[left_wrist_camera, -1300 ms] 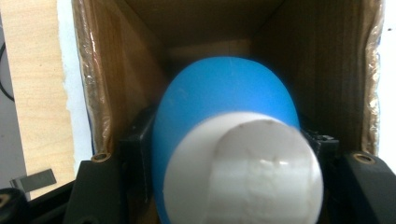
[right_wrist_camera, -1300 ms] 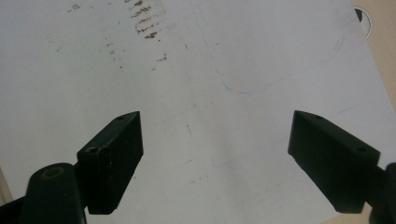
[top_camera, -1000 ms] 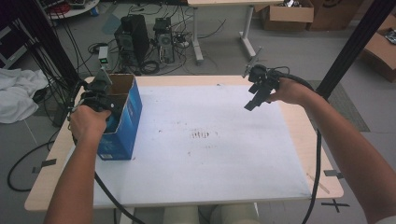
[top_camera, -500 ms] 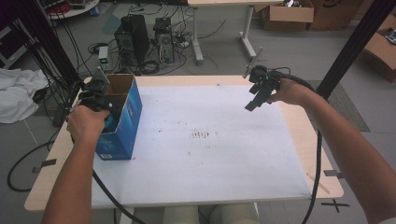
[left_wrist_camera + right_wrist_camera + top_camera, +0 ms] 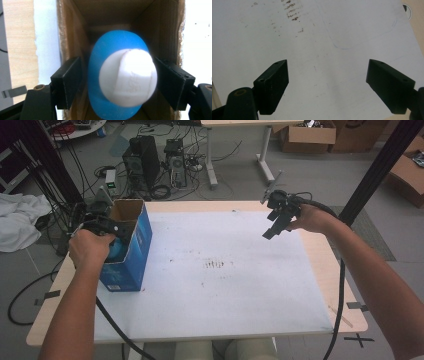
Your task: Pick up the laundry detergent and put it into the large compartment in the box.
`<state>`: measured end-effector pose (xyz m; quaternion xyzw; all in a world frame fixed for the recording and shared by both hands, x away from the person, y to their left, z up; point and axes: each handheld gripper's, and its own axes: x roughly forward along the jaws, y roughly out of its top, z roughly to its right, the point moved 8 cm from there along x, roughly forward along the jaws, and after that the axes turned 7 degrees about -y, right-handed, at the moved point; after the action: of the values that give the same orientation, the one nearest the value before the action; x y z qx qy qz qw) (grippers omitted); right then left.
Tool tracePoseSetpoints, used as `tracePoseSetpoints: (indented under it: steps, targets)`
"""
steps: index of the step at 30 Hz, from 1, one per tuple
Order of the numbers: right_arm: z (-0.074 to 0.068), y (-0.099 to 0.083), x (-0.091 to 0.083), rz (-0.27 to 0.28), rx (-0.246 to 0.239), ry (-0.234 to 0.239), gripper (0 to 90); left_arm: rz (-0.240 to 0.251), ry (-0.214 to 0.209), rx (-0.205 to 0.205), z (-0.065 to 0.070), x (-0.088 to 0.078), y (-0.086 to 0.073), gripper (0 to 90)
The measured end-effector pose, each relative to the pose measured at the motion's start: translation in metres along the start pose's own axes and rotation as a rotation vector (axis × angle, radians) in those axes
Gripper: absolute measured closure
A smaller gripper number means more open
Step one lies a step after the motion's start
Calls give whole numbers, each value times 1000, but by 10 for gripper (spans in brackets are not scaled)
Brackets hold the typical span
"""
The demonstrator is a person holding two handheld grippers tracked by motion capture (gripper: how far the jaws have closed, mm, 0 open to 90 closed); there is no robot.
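A blue bottle [image 5: 112, 45] with a white cap [image 5: 127, 77] sits cap-up inside an open blue cardboard box [image 5: 125, 250], whose brown inner walls [image 5: 75, 30] surround it. My left gripper [image 5: 117, 80] is over the box mouth with the bottle between its jaws. The jaws have just been opening and the pads [image 5: 67, 82] stand off the bottle's sides. In the high view the left gripper [image 5: 112, 227] is at the box's near left rim. My right gripper [image 5: 270, 227] hovers over the table's far right, open and empty [image 5: 327, 82].
A white sheet [image 5: 225, 285] covers the wooden table [image 5: 320, 255], with brown smudges [image 5: 216, 265] at its middle. Beyond the far edge are computer towers [image 5: 145, 160], cables and a desk. A black post [image 5: 380, 165] stands at the right.
The left hand has shifted slightly at the box's rim. The right arm has held still.
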<state>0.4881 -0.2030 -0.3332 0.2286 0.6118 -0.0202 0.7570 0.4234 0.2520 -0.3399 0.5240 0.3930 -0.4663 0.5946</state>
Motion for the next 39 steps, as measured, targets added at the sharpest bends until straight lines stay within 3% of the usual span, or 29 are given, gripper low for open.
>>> tracePoseSetpoints:
  steps: [20,39]
  targets:
    - [-3,-1,-8,14,-4,-10,181,54,-4,20,7,-27,1,213]
    - [-8,2,-16,24,-12,-18,182,117,-56,175,52,-62,8,187]
